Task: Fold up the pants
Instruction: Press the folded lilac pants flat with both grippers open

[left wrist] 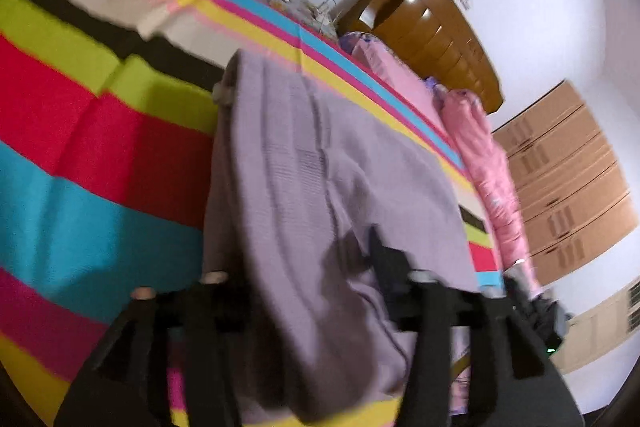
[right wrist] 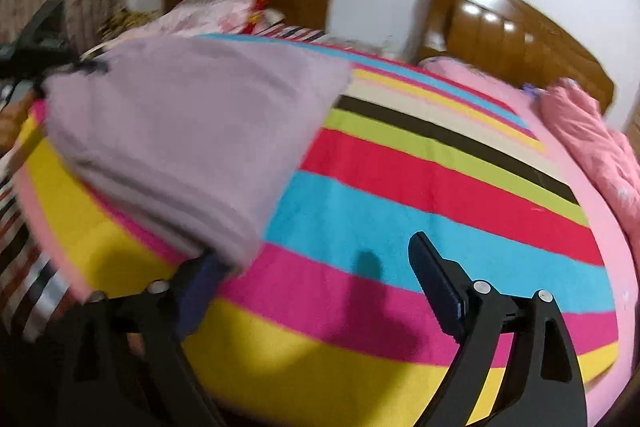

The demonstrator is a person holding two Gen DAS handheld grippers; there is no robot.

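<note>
The lilac knit pants (left wrist: 320, 163) lie on the striped bedspread (left wrist: 80, 155) and drape over my left gripper (left wrist: 304, 291), hiding its left finger; I cannot tell its state. In the right wrist view the pants (right wrist: 180, 123) lie at the left. My right gripper (right wrist: 316, 259) is open just above the bedspread (right wrist: 400, 211). The pants' near corner rests against its left finger (right wrist: 200, 279); the right finger (right wrist: 436, 283) is bare. The left gripper (right wrist: 44, 39) shows at the pants' far left corner.
A pink quilt (left wrist: 488, 163) lies along the bed's far side below a wooden headboard (left wrist: 436, 27). It also shows in the right wrist view (right wrist: 592, 143), as does the headboard (right wrist: 516, 39). A wardrobe (left wrist: 572, 179) stands by the wall. Pink bedding (right wrist: 216, 7) is piled behind.
</note>
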